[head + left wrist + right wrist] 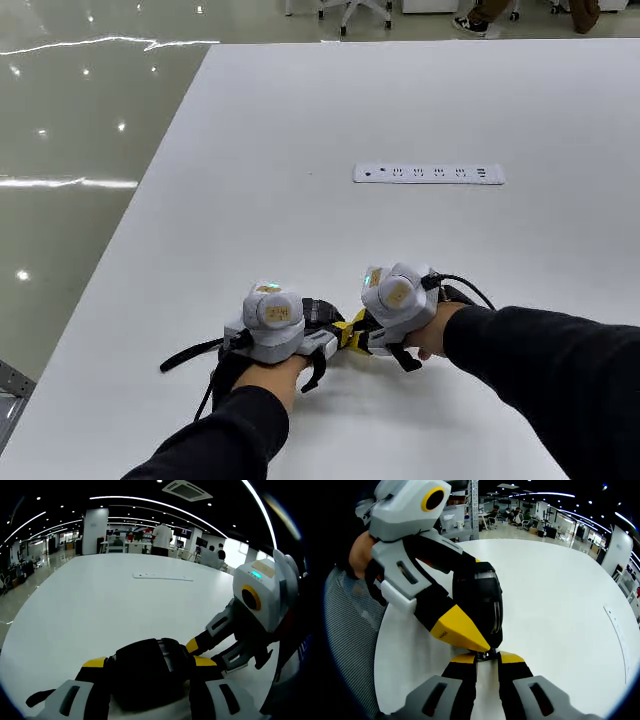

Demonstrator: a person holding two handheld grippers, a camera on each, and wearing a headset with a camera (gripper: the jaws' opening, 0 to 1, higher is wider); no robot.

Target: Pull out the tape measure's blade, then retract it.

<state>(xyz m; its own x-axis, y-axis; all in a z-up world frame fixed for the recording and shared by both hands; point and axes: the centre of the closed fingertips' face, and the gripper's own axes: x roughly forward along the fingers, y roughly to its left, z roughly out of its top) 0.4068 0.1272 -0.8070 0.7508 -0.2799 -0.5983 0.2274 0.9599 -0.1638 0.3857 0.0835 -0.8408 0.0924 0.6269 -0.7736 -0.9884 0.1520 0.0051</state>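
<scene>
Bench [300, 110] is seen as one big white top, with shiny floor [70, 120] past its left edge. Black sleeves [560, 370] are brought in over the near edge, one gripper held in each hand.

A white power strip [429, 174] is laid flat further back, toward the right edge, well apart from everything else.

Both grippers are parked close to the near edge and pointed at each other, nearly touching. The left gripper [150, 662] is clamped around the tape measure [145, 677]: the chunky black case is squeezed between the two yellow-tipped jaws, sitting low on the bench top. In the head view the case [322, 312] is wedged right between the two grey gripper bodies.

The right gripper [488, 656] is brought up to the case's front. Its jaws are drawn almost together, and a small metal bit, the blade tip [487, 653], is pinched between the yellow tips just at the case. No length of blade can be made out between case and jaws, so it looks basically all wound in.
</scene>
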